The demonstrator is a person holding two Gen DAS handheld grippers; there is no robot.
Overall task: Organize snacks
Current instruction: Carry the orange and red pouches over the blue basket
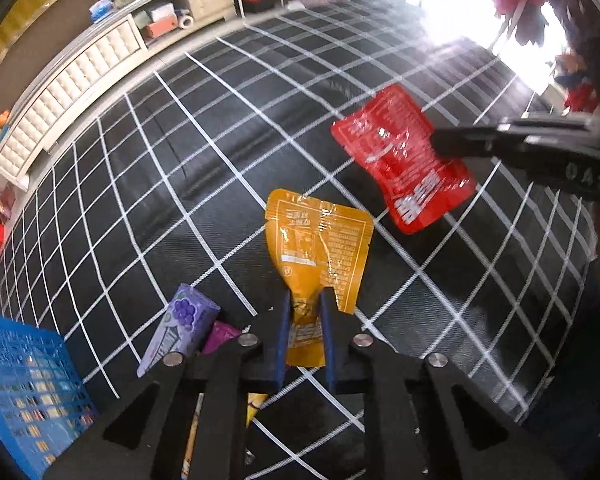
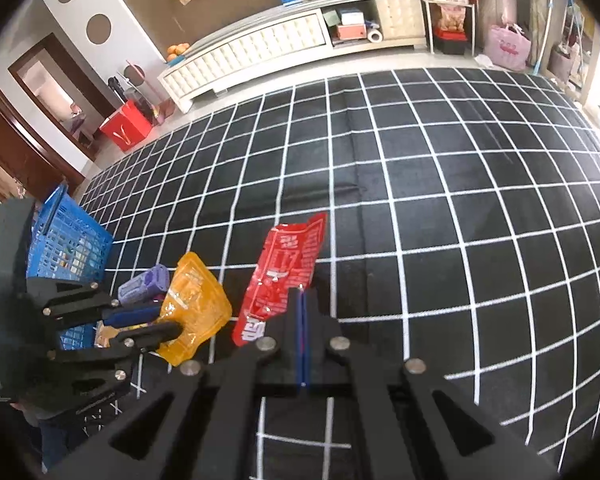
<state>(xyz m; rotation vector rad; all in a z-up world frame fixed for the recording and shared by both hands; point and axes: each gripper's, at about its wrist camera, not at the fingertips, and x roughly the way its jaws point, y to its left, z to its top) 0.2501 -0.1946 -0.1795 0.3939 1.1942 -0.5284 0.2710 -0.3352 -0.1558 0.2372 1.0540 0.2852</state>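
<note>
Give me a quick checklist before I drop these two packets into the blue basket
1. Left gripper clamped on orange packet: ok.
2. Right gripper clamped on red packet: ok, held by the edge.
3. Both packets lifted off the grid mat: cannot tell.
4. Blue basket within view, left of both grippers: ok.
5. Purple grape box lies between orange packet and basket: not ok.
6. Room in basket: cannot tell.

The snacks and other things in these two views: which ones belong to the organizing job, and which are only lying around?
Job:
- orange pouch, held in left gripper
- red pouch, held in right gripper
- purple grape candy box
- blue basket

Lying about:
- white cabinet
- red bag
- pink bag
</note>
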